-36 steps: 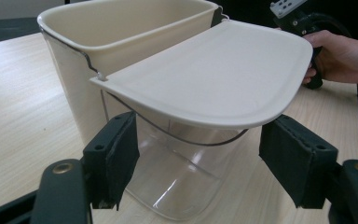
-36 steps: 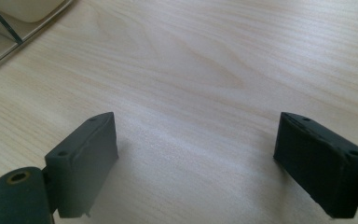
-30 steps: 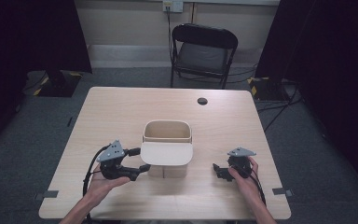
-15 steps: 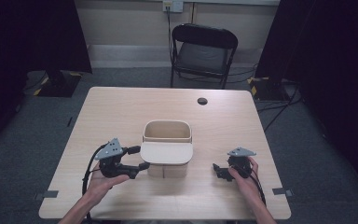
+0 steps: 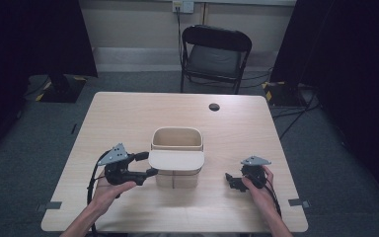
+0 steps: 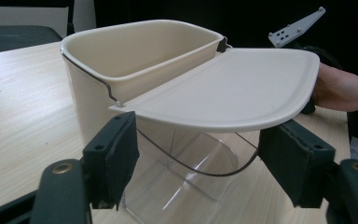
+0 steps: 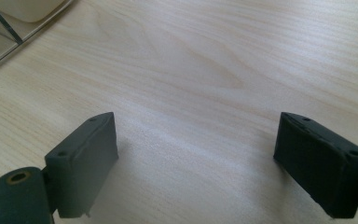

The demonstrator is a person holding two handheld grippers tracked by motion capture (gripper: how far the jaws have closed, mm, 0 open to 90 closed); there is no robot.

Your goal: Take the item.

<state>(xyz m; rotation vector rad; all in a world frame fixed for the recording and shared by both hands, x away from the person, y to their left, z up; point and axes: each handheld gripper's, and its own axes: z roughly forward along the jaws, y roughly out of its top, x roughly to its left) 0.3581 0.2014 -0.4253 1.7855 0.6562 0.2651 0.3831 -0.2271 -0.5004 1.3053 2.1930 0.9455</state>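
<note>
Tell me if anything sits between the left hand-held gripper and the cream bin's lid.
Nothing visible does. The left hand-held gripper is already at the cream plastic bin, its open jaws on either side of the flat cream lid, with no other object between.

Evenly lit tabletop, dark surroundings, soft focus up close.

Lit from overhead: table (image 5: 128,118) bright and pale, floor grey, black curtains left and right swallowed in shadow. Cast only a faint, short shadow under the cream bin (image 5: 176,148) and beside the left gripper (image 5: 145,165). Looked slightly soft and low in detail from the high view. Blurred at the near jaws in the left gripper view, sharper on the bin's lid (image 6: 233,88), with a mild sheen on its rim. Showed a hazy pale glare patch on the wood grain between the right gripper (image 7: 196,154) jaws, themselves out of focus.
</note>
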